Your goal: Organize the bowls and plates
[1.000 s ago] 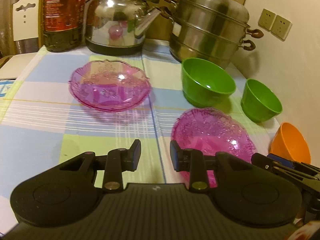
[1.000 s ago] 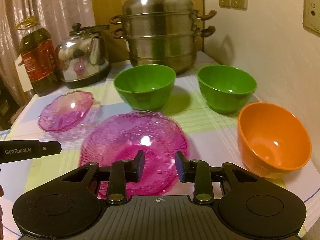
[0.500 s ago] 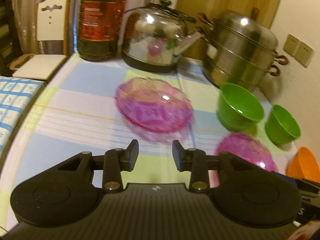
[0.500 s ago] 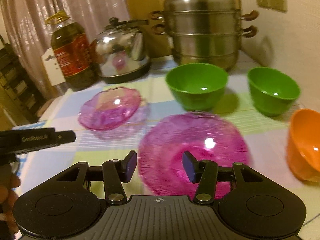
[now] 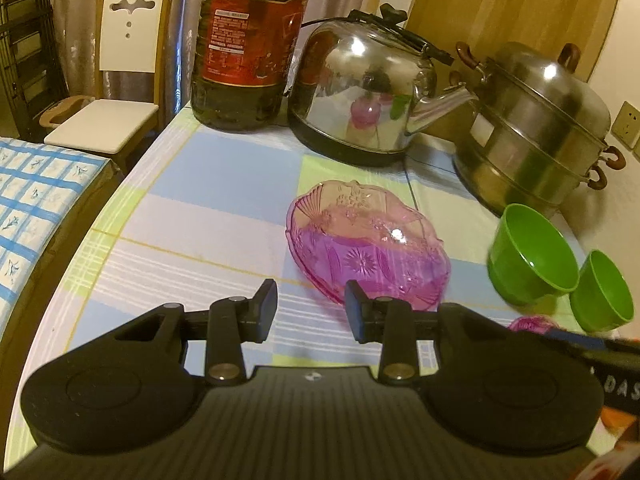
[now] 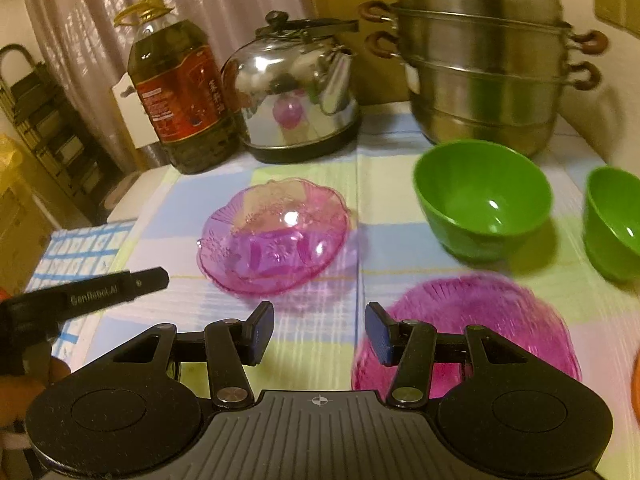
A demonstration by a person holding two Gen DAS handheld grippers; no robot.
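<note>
A pink glass dish (image 5: 366, 246) with a scalloped rim sits mid-table; it also shows in the right wrist view (image 6: 274, 236). A second pink glass plate (image 6: 476, 328) lies nearer, to its right; only a sliver of it (image 5: 534, 324) shows in the left wrist view. A large green bowl (image 6: 482, 196) and a smaller green bowl (image 6: 614, 220) stand at the right. My left gripper (image 5: 310, 310) is open and empty, just short of the scalloped dish. My right gripper (image 6: 318, 332) is open and empty, its right finger over the near plate's left edge.
A cooking oil bottle (image 5: 250, 40), a steel kettle (image 5: 368, 92) and a stacked steel steamer pot (image 5: 536, 128) line the back of the checked tablecloth (image 5: 216, 208). A white chair (image 5: 116, 80) stands beyond the table's left edge. An orange bowl's edge (image 6: 636, 384) shows far right.
Both grippers have swung left, toward the scalloped pink dish. The right gripper's jaws have opened wider. The orange bowl has almost left the right wrist view.
</note>
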